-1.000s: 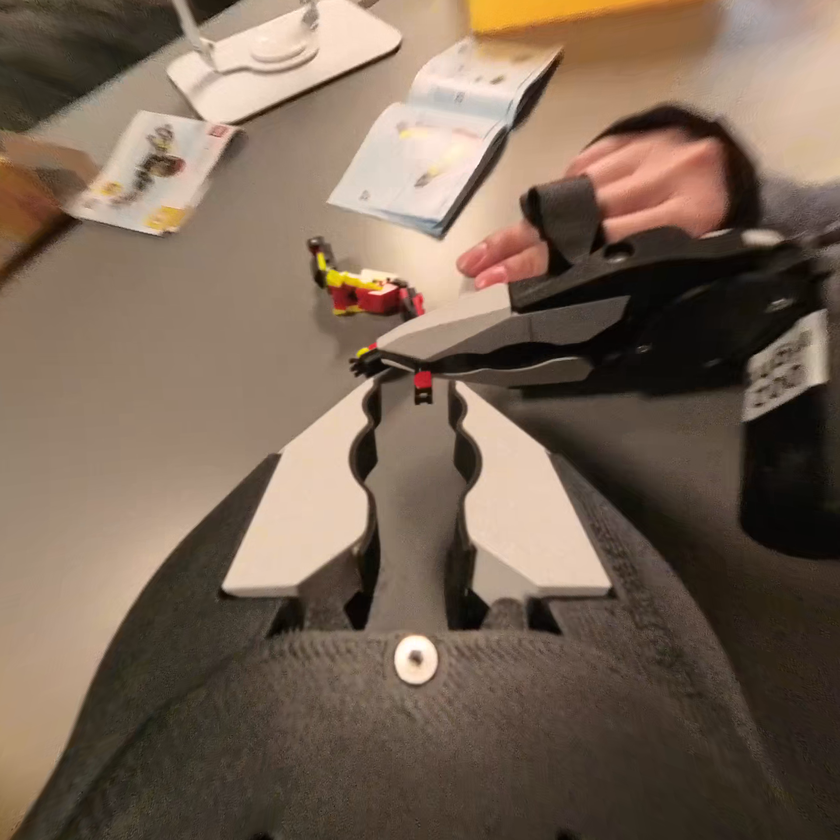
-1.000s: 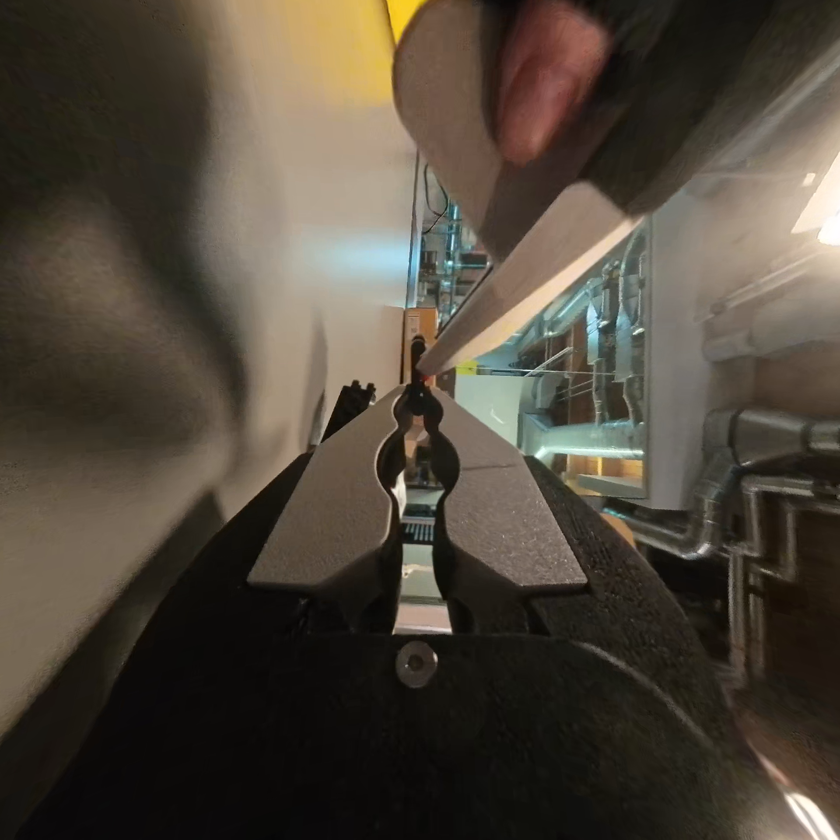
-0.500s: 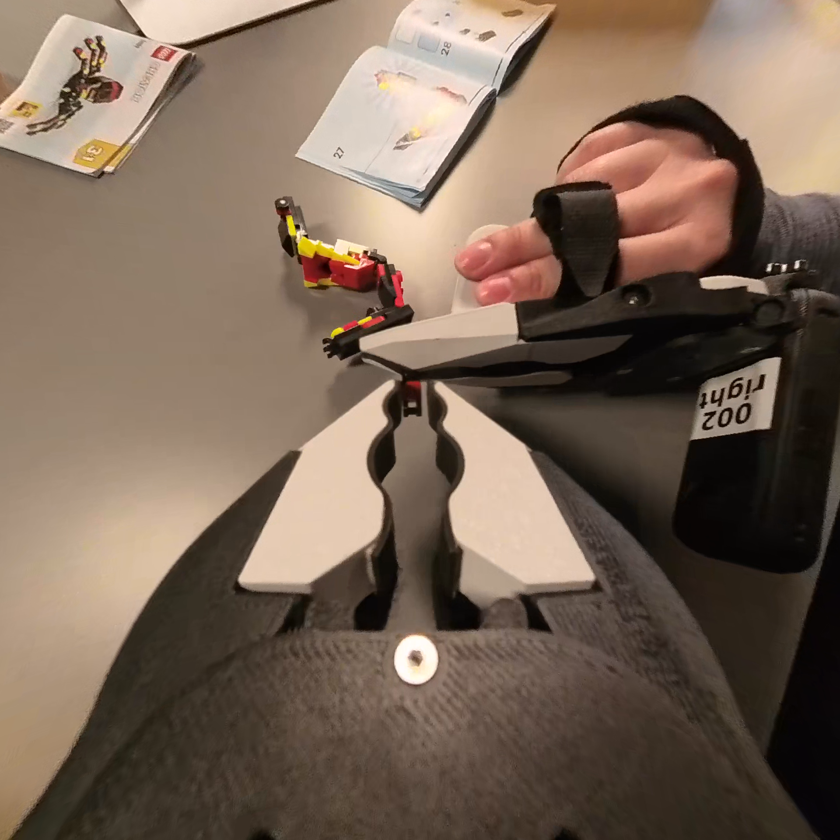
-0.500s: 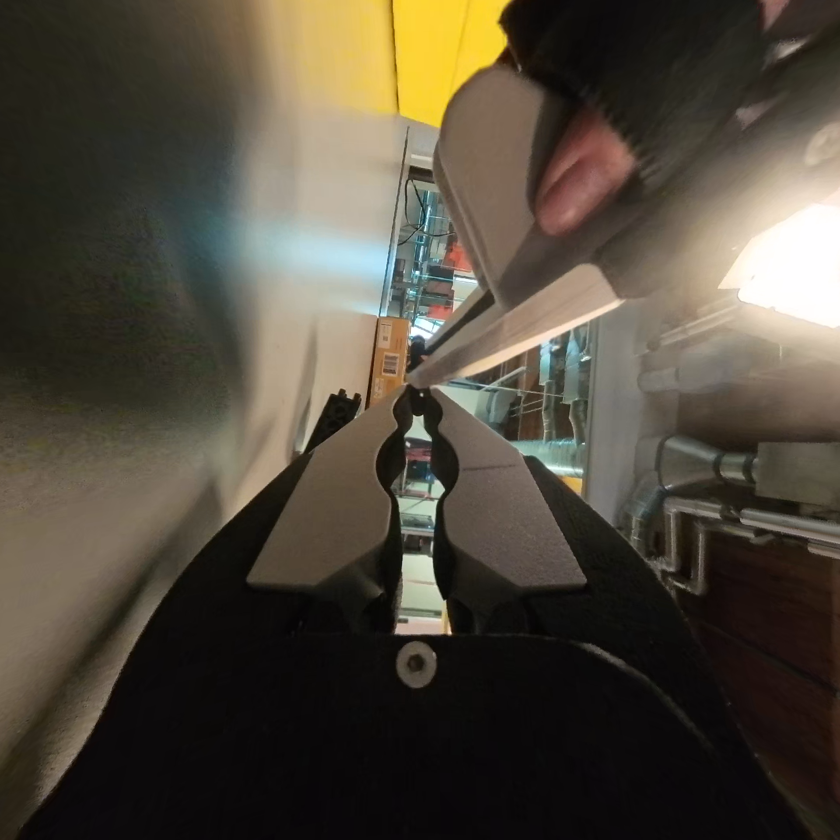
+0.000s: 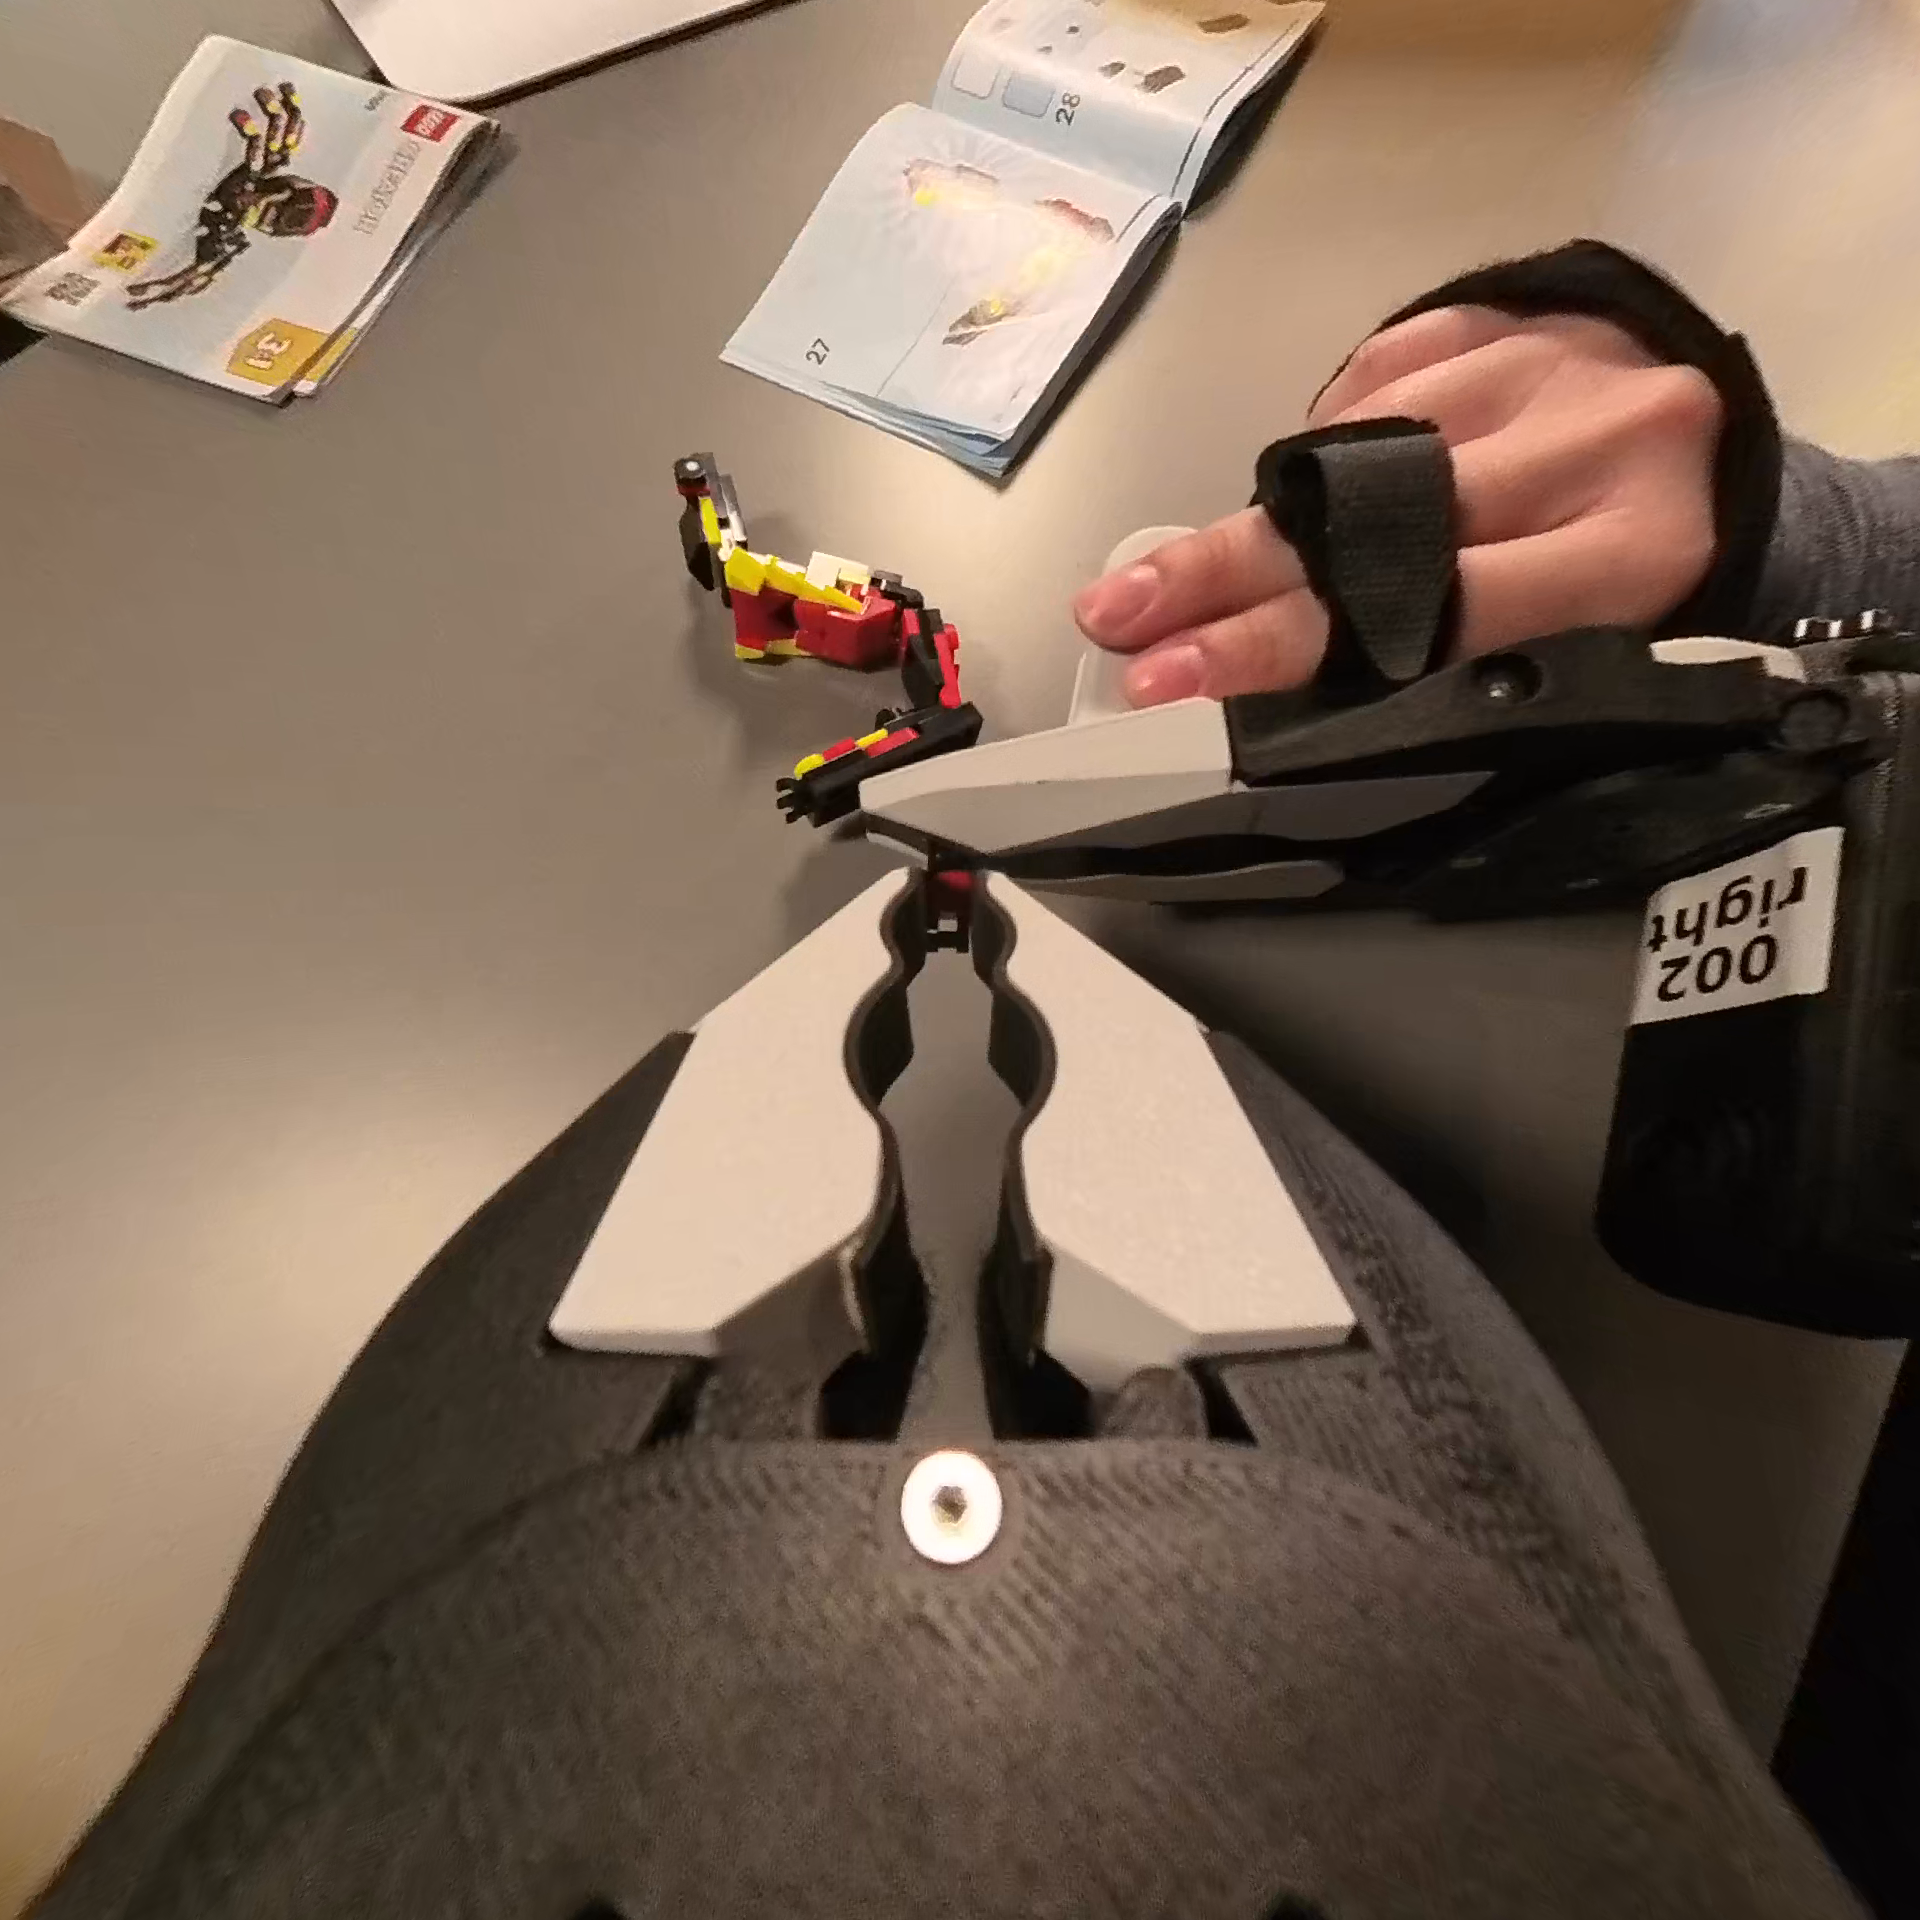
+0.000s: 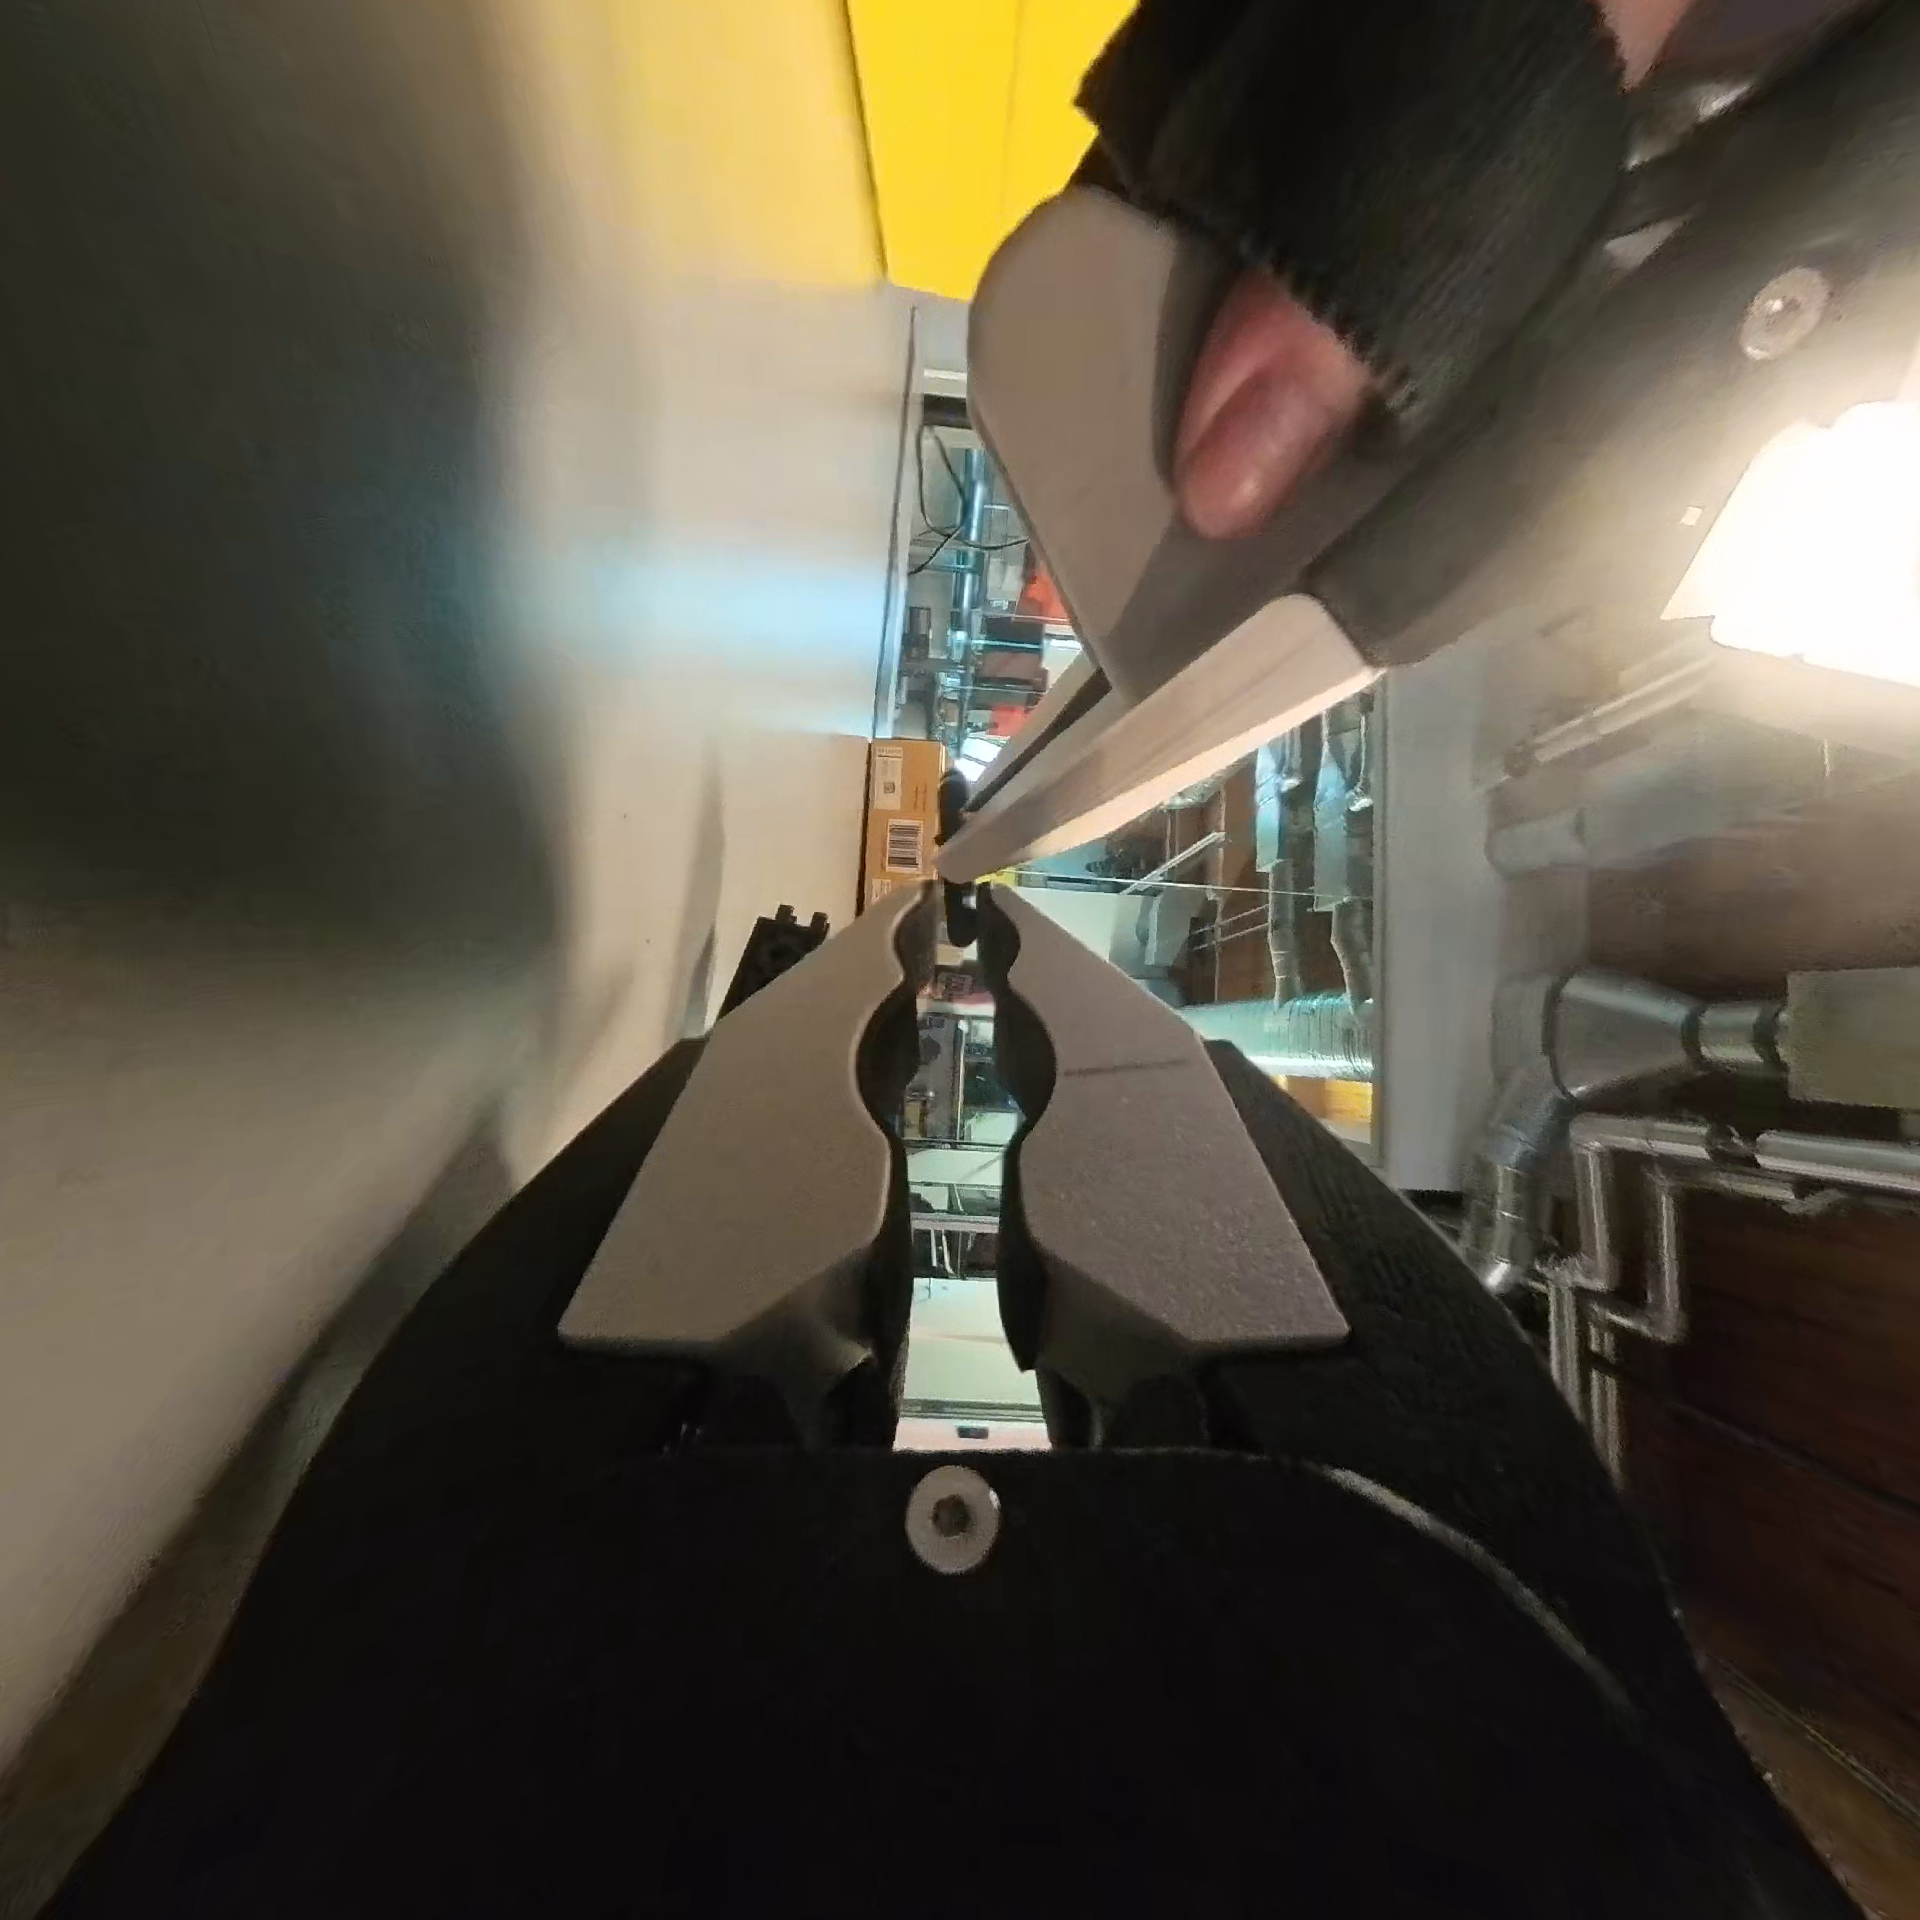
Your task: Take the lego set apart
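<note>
Centre frame: left gripper [image 5: 943,902] and right gripper [image 5: 920,847] both clamp one small red-black lego piece [image 5: 948,906]; lego figure [image 5: 821,613] lies just beyond.

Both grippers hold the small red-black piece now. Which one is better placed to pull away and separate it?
Probably the right gripper: it grips the lego piece from the side, free to draw away. The left gripper, shut on the piece's lower end, can brace.

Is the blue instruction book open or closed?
Open. The blue instruction book lies flat on the grey table with two pages spread and a fold down the middle.
</note>
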The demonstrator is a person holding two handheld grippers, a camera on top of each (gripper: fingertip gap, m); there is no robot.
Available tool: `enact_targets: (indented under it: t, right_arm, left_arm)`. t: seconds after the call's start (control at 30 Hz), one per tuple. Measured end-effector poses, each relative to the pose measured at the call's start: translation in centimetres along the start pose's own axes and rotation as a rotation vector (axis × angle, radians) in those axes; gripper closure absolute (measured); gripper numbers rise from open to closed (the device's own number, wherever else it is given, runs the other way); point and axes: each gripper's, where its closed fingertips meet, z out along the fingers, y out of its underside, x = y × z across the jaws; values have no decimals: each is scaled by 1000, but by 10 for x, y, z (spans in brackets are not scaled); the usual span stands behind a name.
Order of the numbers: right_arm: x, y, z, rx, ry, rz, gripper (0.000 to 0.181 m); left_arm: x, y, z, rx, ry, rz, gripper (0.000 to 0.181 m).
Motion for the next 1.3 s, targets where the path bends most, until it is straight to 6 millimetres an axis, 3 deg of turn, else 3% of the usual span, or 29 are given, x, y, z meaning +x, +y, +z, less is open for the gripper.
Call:
enact_targets:
  t: [0.47,0.63,0.67,0.73,0.83,0.97,1.1,1.2,1.3]
  right_arm:
    - [16,-19,-4,26,113,15,179]
    - [23,-21,-7,46,143,52,179]
    - [7,-15,-2,3,55,30,180]
    - [4,-6,2,-33,49,-5,180]
    - [5,-4,3,-38,45,34,180]
    - [5,-2,3,-51,50,29,179]
    - [8,-2,5,-48,62,50,179]
    - [9,-4,4,-38,74,47,179]
    - [10,-5,4,-32,75,54,179]
  left_arm:
    - [4,0,-23,25,-43,82,176]
    - [8,-5,-31,51,-306,334,175]
    - [11,-10,-35,107,-324,340,175]
    - [21,-43,-71,310,-317,276,176]
    - [-5,-59,-117,357,-412,210,175]
    - [-82,-28,-163,246,-654,69,175]
    - [-156,54,-200,-23,-814,-264,174]
    - [-176,109,-201,-175,-725,-535,152]
    - [-182,139,-192,-192,-576,-784,128]
